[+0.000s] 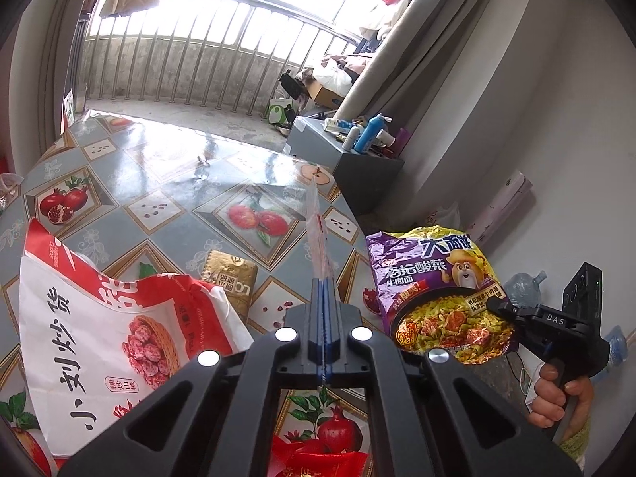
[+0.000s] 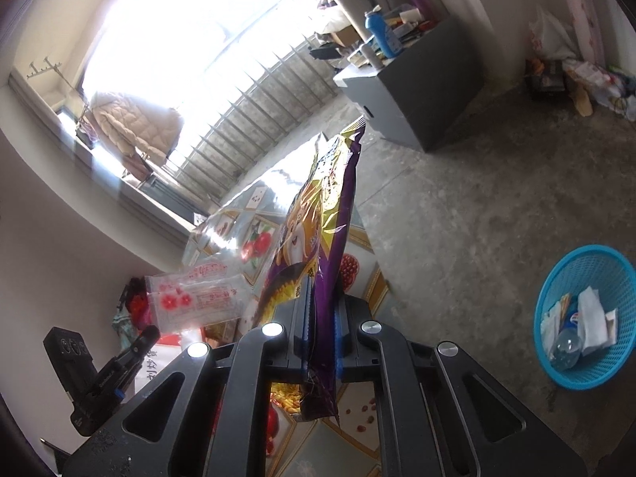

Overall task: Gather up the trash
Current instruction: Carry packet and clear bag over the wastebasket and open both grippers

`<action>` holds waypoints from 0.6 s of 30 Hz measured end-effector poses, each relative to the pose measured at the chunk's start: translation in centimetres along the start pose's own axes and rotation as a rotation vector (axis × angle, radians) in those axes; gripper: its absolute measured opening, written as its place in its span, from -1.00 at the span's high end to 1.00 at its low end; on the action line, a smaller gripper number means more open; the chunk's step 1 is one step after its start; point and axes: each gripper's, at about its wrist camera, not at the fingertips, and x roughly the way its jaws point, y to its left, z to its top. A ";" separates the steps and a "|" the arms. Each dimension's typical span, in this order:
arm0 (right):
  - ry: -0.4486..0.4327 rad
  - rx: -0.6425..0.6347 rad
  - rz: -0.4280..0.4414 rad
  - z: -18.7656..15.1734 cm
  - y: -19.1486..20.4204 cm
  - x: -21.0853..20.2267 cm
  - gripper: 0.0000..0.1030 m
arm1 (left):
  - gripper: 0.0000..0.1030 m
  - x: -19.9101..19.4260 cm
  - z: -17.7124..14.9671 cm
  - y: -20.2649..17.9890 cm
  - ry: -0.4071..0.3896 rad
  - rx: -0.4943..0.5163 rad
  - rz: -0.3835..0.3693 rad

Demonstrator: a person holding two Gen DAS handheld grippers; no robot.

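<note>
Left wrist view shows the left gripper [image 1: 324, 298] closed on a thin clear plastic bag [image 1: 318, 230] above the table [image 1: 167, 183]. The right gripper [image 2: 322, 318] is closed on a purple noodle packet [image 2: 330, 214], with the blue basket [image 2: 620, 274] on the floor nearby.

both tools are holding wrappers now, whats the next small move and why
Probably swing the right tool, shut on the purple noodle packet, over the blue plastic mesh basket on the floor to its right and release. The basket already holds trash; the left tool grips a clear plastic bag and can follow.
</note>
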 end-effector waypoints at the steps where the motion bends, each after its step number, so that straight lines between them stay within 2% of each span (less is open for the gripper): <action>1: -0.013 0.010 -0.005 -0.2 -0.2 -0.5 0.86 | 1.00 -0.3 0.2 -0.2 -0.005 0.004 -0.006; 10: -0.104 0.104 0.031 -1.8 -2.7 -3.6 0.86 | 1.00 -1.8 0.9 -2.6 -0.006 0.082 0.000; 18: -0.155 0.126 0.045 -2.3 -4.1 -6.4 0.86 | 1.00 -2.9 0.8 -7.6 -0.029 0.156 -0.050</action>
